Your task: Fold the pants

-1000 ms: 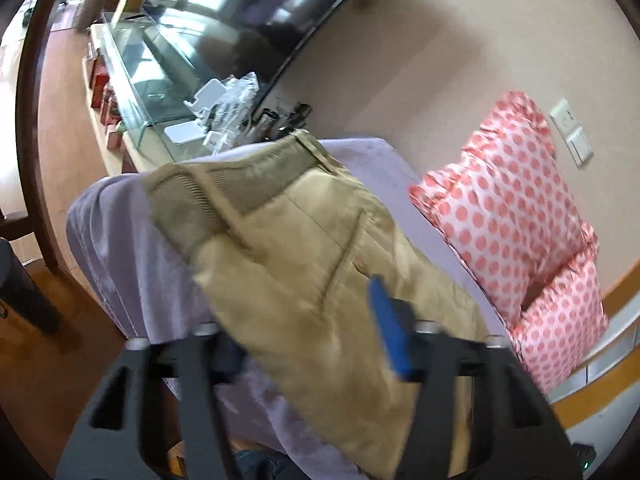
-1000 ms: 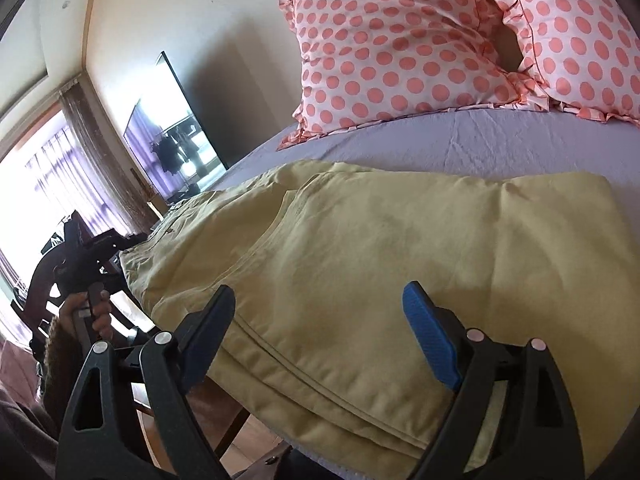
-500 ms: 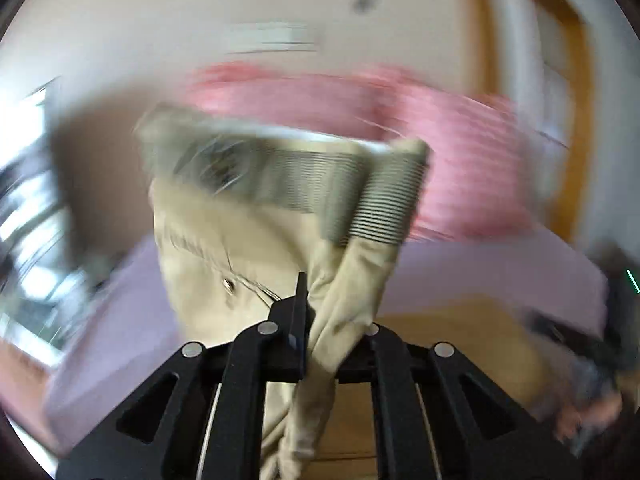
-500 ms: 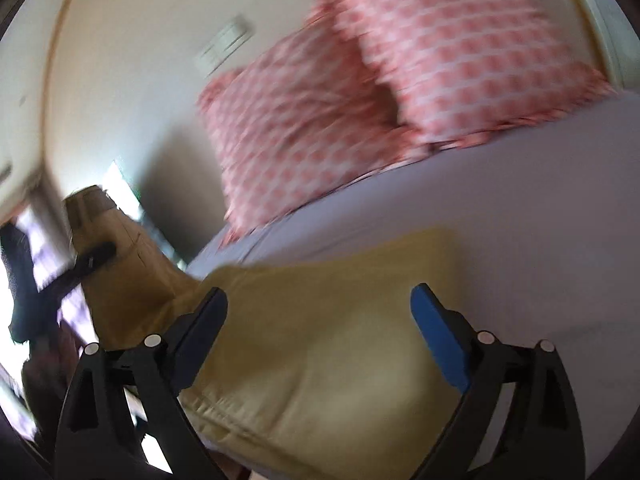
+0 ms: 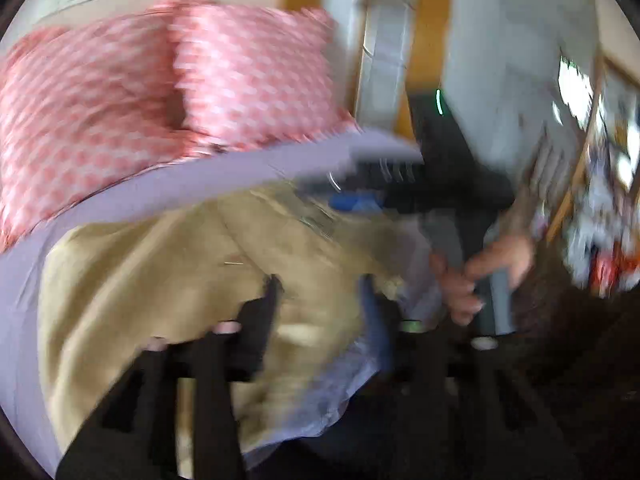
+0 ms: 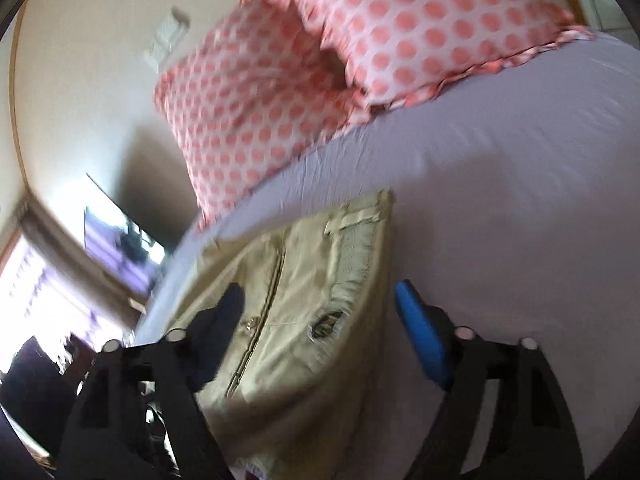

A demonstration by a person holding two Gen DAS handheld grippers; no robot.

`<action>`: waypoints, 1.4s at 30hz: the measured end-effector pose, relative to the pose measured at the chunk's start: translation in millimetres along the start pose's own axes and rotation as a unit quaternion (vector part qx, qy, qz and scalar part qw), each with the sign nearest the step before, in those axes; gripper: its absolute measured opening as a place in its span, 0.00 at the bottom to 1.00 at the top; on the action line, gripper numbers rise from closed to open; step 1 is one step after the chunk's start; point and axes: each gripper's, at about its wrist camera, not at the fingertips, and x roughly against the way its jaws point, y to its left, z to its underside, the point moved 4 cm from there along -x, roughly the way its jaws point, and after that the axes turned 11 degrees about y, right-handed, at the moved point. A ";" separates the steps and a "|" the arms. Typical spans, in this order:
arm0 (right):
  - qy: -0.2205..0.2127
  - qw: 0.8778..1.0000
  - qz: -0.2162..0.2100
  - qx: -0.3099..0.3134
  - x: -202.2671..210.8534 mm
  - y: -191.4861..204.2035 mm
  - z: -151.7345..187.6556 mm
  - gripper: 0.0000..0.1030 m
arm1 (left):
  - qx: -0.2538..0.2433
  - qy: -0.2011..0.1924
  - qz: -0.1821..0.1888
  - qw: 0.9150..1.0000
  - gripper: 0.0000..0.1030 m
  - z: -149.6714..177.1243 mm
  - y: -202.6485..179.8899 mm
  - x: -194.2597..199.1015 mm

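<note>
The tan pants (image 5: 160, 288) lie folded on the lilac bed sheet (image 5: 160, 188), waistband and zipper facing up in the right wrist view (image 6: 304, 304). My left gripper (image 5: 320, 300) is open just above the pants, its fingers apart with cloth showing between them but not pinched. My right gripper (image 6: 320, 308) is open over the waistband end, holding nothing. The right gripper also shows in the left wrist view (image 5: 384, 196), held by a hand at the pants' far edge. The left wrist view is blurred.
Two pink polka-dot pillows (image 6: 360, 52) lean against the wall at the head of the bed. The bed's near edge drops off below the pants (image 5: 328, 408). A dark TV screen (image 6: 120, 248) and a bright window are at the left.
The left gripper carried the waistband end over onto the rest of the pants and has opened, letting it go. The right gripper stayed open and swung toward the folded waistband.
</note>
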 end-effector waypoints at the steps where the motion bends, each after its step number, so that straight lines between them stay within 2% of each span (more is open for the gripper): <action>1: 0.016 1.000 0.006 0.001 -9.2 0.0 -2.4 0.68 | 0.036 -0.008 -0.024 0.999 0.59 1.1 24.8 12.8; 3: 0.038 0.999 0.028 0.000 -24.0 -3.6 -5.1 0.63 | 0.109 0.002 -0.084 0.991 0.61 5.5 72.7 22.8; 4: 0.036 0.999 0.031 0.000 -27.4 -5.5 -7.3 0.59 | 0.159 0.022 -0.102 0.982 0.61 11.4 107.3 23.9; 5: 0.036 0.999 0.032 -0.001 -28.7 -6.8 -8.4 0.57 | 0.182 0.034 -0.104 0.977 0.61 15.1 123.4 23.1; 6: 0.038 0.999 0.026 -0.003 -30.0 -7.3 -9.7 0.52 | 0.219 0.052 -0.104 0.969 0.61 20.0 149.0 20.4; 7: 0.045 0.999 0.014 -0.005 -31.7 -8.2 -10.1 0.46 | 0.233 0.062 -0.103 0.965 0.61 22.5 161.1 18.0; 9: 0.050 0.999 -0.009 -0.010 -30.6 -11.2 -10.7 0.43 | 0.245 0.089 -0.094 0.961 0.61 25.2 179.9 8.5; 10: 0.051 0.998 -0.015 -0.016 -30.3 -13.7 -12.3 0.41 | 0.247 0.102 -0.079 0.960 0.61 26.6 184.7 1.8; 11: 0.051 0.998 -0.022 -0.032 -29.9 -21.1 -13.6 0.38 | 0.247 0.115 -0.047 0.961 0.62 25.4 186.3 -5.8; 12: 0.049 0.998 -0.023 -0.037 -31.8 -24.8 -17.8 0.32 | 0.246 0.124 -0.036 0.961 0.67 24.3 188.6 -10.6; 13: 0.048 0.998 -0.019 -0.041 -31.8 -28.0 -19.0 0.29 | 0.243 0.132 -0.033 0.960 0.68 22.5 190.3 -16.2; 15: 0.050 0.998 -0.020 -0.035 -34.9 -25.2 -20.5 0.30 | 0.242 0.136 -0.012 0.961 0.75 14.7 198.7 -26.6; 17: 0.071 0.997 -0.036 -0.023 -40.2 -19.8 -19.8 0.28 | 0.255 0.127 0.022 0.958 0.74 4.9 212.2 -34.4; 19: 0.100 0.990 -0.083 -0.045 -44.5 -21.9 -18.0 0.18 | 0.271 0.119 0.051 0.954 0.66 3.5 218.8 -37.1; 21: 0.110 0.982 -0.137 -0.074 -45.8 -27.7 -17.2 0.15 | 0.293 0.115 0.066 0.947 0.38 3.4 228.3 -41.4; 22: 0.113 0.977 -0.159 -0.087 -46.4 -30.6 -17.1 0.14 | 0.301 0.116 0.068 0.944 0.30 4.8 231.3 -43.2; 23: 0.114 0.972 -0.180 -0.099 -46.4 -32.0 -17.5 0.14 | 0.310 0.116 0.071 0.941 0.15 7.3 234.2 -42.8; 24: 0.111 0.970 -0.193 -0.100 -45.0 -29.7 -19.1 0.13 | 0.314 0.112 0.075 0.940 0.08 2.9 233.5 -43.6; 25: 0.107 0.970 -0.198 -0.095 -42.5 -25.9 -20.5 0.12 | 0.314 0.106 0.071 0.941 0.07 -0.5 232.1 -39.8; 26: 0.101 0.972 -0.198 -0.081 -39.1 -18.0 -25.5 0.12 | 0.303 0.104 0.057 0.946 0.06 -8.6 228.5 -36.1; 30: 0.075 0.979 -0.185 -0.033 -30.9 10.0 -64.6 0.09 | 0.253 0.091 0.006 0.963 0.06 -51.4 220.2 -27.1; 32: 0.054 0.983 -0.174 -0.021 -29.8 17.7 -92.2 0.09 | 0.238 0.078 -0.021 0.968 0.06 -78.2 225.0 -28.4; 34: 0.025 0.987 -0.156 -0.018 -31.5 16.0 -123.0 0.09 | 0.225 0.059 -0.066 0.970 0.06 -110.3 236.1 -39.9; 36: 0.007 0.991 -0.134 -0.027 -39.9 6.0 -143.7 0.09 | 0.217 0.060 -0.104 0.969 0.07 -130.4 250.2 -63.6; 37: 0.001 0.994 -0.105 -0.038 -50.9 -4.8 -154.5 0.09 | 0.214 0.070 -0.123 0.967 0.08 -136.1 257.0 -78.6; 39: 0.013 0.998 -0.041 -0.050 -73.8 -21.5 -161.4 0.10 | 0.219 0.111 -0.165 0.955 0.11 -136.8 273.7 -116.9; 40: 0.036 0.998 0.010 -0.059 -92.9 -33.3 -160.2 0.13 | 0.222 0.139 -0.184 0.948 0.12 -131.4 280.7 -137.0; 41: 0.052 0.996 0.043 -0.064 -102.1 -40.1 -158.1 0.19 | 0.220 0.149 -0.192 0.945 0.21 -127.5 282.8 -146.2; 42: 0.060 0.994 0.062 -0.067 -105.9 -44.4 -156.4 0.26 | 0.215 0.146 -0.203 0.944 0.23 -126.1 282.0 -146.2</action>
